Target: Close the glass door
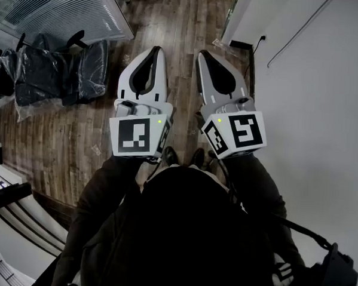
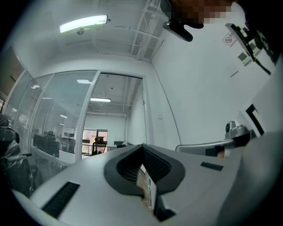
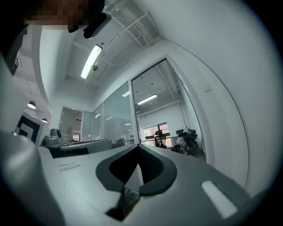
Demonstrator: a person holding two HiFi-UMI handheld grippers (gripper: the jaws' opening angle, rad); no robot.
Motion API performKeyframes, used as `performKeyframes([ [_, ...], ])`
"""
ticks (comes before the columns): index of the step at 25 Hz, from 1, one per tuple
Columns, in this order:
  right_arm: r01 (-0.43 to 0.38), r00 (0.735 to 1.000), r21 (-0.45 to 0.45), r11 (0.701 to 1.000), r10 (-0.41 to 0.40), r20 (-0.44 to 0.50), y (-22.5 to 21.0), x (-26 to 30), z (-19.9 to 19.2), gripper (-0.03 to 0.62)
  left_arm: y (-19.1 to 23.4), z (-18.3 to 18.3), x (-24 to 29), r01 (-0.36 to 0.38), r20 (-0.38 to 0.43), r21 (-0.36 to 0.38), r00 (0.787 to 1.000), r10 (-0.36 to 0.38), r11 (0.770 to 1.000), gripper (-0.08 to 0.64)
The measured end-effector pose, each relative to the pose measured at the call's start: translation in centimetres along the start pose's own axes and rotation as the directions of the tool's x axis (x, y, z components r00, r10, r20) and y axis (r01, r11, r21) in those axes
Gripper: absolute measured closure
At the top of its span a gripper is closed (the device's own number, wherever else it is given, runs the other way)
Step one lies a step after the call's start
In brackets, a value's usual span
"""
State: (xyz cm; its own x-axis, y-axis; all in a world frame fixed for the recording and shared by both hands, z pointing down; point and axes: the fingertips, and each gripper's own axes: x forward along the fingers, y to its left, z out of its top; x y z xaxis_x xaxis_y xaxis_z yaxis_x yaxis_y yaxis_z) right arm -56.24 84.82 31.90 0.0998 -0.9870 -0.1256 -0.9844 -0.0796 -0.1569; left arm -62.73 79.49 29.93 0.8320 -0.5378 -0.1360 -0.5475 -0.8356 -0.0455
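Ahead of me stands a glass front in white frames. In the left gripper view a tall framed glass door opening (image 2: 112, 121) shows an office beyond it, with a glass wall with blinds (image 2: 53, 132) to its left. The right gripper view has the same tall glass panel (image 3: 161, 117) beside a white wall. I cannot tell how far the door stands open. My left gripper (image 1: 155, 53) (image 2: 142, 148) and right gripper (image 1: 205, 56) (image 3: 137, 148) are held side by side at waist height. Both point forward, are shut on nothing, and are well short of the glass.
The wood floor (image 1: 185, 26) runs ahead between my grippers. A white wall (image 1: 313, 86) with a cable and socket lies close on my right. Office chairs wrapped in plastic (image 1: 57, 67) stand at the left below a blind-covered partition (image 1: 60, 7). My own dark jacket fills the lower part of the head view.
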Motion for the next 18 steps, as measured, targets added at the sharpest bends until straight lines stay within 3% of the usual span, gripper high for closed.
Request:
performKeyframes([
  [9,0.008,1.000,0.011,1.000,-0.008,0.015,1.2,-0.1,0.0,0.591,0.7,0.2,-0.9,0.009,0.012,0.004,1.000,-0.009,1.000,0.563],
  [18,0.029,1.000,-0.004,1.000,-0.029,0.005,5.4,1.2,-1.7,0.591,4.9,-0.5,-3.2,0.013,0.016,0.000,1.000,-0.013,1.000,0.563],
])
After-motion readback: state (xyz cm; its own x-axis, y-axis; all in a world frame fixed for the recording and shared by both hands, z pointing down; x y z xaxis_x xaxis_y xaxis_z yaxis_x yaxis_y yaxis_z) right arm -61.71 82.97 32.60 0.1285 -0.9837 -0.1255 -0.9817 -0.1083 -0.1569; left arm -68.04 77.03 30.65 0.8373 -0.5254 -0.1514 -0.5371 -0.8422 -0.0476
